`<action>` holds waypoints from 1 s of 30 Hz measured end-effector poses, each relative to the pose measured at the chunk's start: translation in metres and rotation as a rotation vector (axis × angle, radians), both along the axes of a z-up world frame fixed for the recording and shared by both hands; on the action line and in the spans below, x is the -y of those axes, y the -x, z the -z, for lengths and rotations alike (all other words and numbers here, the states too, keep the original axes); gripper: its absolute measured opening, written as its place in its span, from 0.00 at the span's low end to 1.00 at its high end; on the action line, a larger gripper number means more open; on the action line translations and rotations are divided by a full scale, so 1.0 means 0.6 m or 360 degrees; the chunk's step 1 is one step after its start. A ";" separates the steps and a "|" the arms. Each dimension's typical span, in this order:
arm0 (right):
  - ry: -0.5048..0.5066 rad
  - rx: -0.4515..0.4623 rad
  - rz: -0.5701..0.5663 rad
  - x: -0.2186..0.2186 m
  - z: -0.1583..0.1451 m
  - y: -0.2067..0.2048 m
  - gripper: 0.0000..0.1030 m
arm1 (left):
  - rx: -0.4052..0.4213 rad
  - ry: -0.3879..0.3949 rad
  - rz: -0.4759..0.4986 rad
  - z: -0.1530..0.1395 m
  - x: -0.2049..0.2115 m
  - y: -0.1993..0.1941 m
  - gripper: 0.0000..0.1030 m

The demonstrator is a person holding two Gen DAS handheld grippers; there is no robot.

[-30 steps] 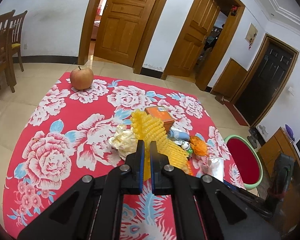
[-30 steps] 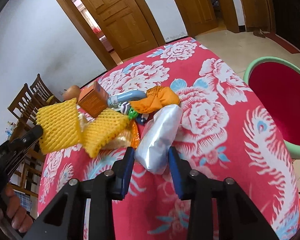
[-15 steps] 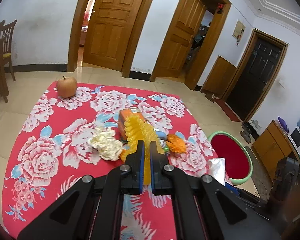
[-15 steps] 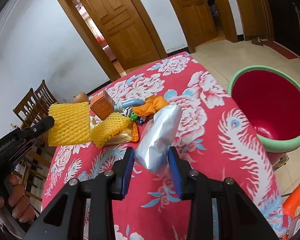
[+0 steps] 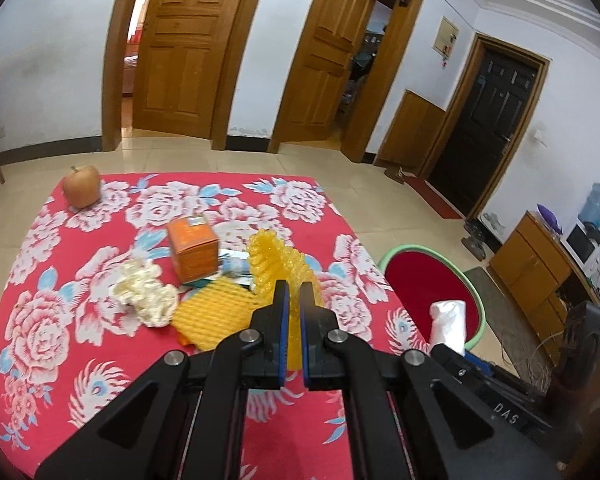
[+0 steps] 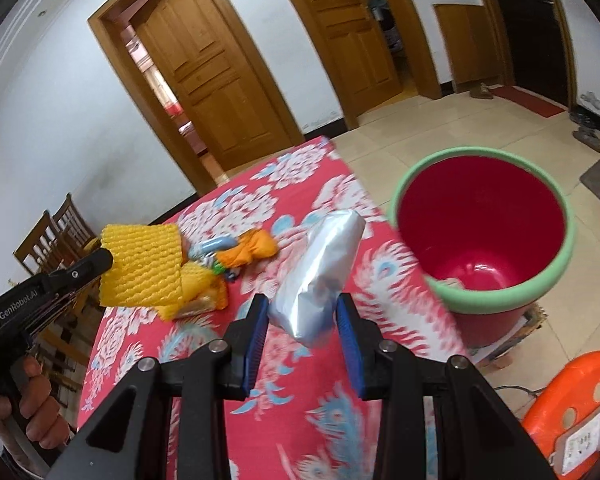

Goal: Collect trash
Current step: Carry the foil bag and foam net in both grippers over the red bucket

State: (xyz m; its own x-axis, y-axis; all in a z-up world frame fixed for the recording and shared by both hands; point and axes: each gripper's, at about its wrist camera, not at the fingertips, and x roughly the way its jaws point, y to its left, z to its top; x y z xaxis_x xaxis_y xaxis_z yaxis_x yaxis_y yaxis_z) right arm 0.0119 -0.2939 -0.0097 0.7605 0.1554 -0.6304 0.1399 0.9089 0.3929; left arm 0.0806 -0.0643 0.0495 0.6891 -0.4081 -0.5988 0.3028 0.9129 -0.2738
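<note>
My right gripper (image 6: 302,322) tilts downward, jaws pinching a silver foil pouch (image 6: 320,276) above the floral tablecloth (image 6: 284,412). My left gripper (image 5: 294,316), likewise angled down, clamps yellow foam netting (image 5: 278,262). Beyond stands the red bucket (image 6: 500,296).

"GenRobot.AI" on the left hand-held gripper (image 6: 100,261); "DAS" on the right hand-held gripper's body (image 5: 506,419).

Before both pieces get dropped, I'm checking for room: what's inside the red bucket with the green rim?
The red bucket with the green rim looks nearly empty; one pale scrap lies at the bottom. Its near rim hides the floor beneath.
</note>
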 end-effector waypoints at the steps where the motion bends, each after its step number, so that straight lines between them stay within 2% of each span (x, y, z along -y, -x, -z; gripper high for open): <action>1: 0.0003 0.0005 0.0022 0.008 -0.001 0.002 0.37 | -0.0001 -0.0007 0.0011 0.000 0.007 -0.002 0.03; 9: 0.0012 0.0029 0.0178 0.076 0.000 0.007 0.37 | -0.0002 -0.0057 0.0118 -0.001 0.073 -0.021 0.03; 19: -0.0066 0.0005 0.0331 0.160 0.024 0.016 0.37 | -0.0016 -0.0103 0.0257 0.003 0.171 -0.054 0.03; 26: -0.0113 -0.0019 0.0425 0.211 0.040 0.020 0.37 | -0.0015 -0.0128 0.0382 0.024 0.252 -0.073 0.03; 30: -0.0144 -0.0030 0.0471 0.229 0.047 0.024 0.37 | -0.0064 -0.0127 0.0449 0.047 0.294 -0.091 0.03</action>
State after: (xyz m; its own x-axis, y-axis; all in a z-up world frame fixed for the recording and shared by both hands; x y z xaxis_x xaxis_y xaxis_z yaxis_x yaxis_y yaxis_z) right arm -0.0025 -0.4312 -0.0379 0.7696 -0.0150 -0.6383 0.4014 0.7888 0.4655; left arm 0.1353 -0.2404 0.0213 0.5301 -0.5309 -0.6611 0.5383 0.8132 -0.2214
